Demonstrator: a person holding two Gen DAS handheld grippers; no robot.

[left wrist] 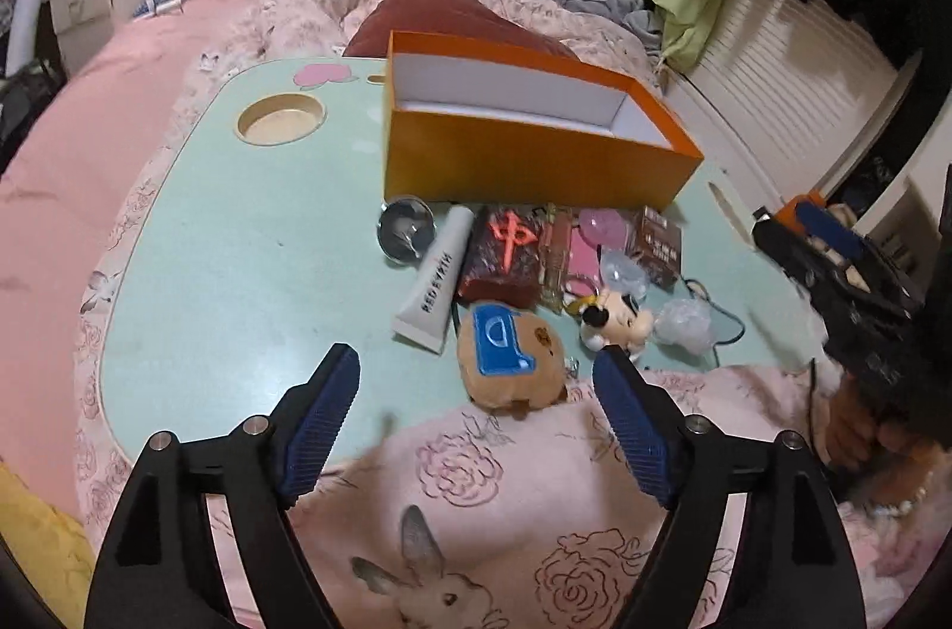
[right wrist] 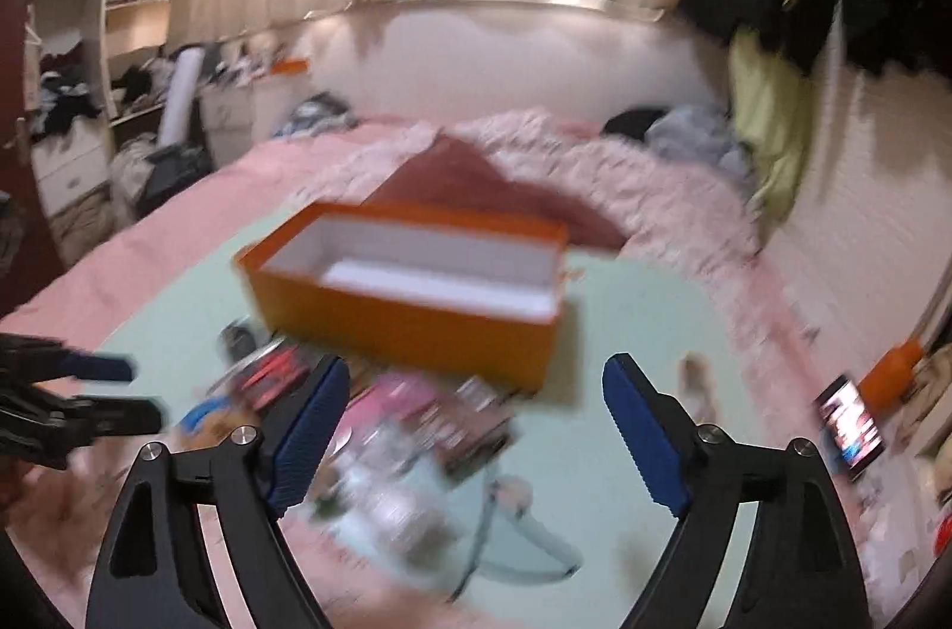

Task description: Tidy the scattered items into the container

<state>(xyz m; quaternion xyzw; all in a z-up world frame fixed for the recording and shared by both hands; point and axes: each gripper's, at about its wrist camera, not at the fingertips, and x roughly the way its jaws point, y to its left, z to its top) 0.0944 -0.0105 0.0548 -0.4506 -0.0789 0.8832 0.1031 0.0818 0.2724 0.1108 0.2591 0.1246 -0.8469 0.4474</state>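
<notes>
Both grippers are held wide apart and hold nothing, and nothing has gone into the box yet. Nearest, the left gripper (left wrist: 476,373) hangs low over the near edge of the mint-green lap table (left wrist: 250,284), its blue pads (left wrist: 324,421) level and aimed toward the far side. The brown plush toy with the blue patch (left wrist: 511,355) lies straight ahead between those pads, just beyond their tips and a little right of centre, its long axis running near to far, roughly in line with the fingers. By my reckoning the left hand is the better placed for it: a short push forward would put the pads on either flank. Just to its right sits a small Mickey figure (left wrist: 616,322), close enough to be nudged. Beyond come a white tube (left wrist: 434,278) slanting near to far, a dark red block with an orange mark (left wrist: 506,254), some pink bits, a brown packet (left wrist: 657,242) and a round metal lid (left wrist: 407,230). The right gripper (right wrist: 476,403) is off to the right and higher, its view badly smeared, the clutter below and left of it. Farthest stands the orange box (left wrist: 535,153), open-topped and empty, its long side across the table, touching the far row of items.
</notes>
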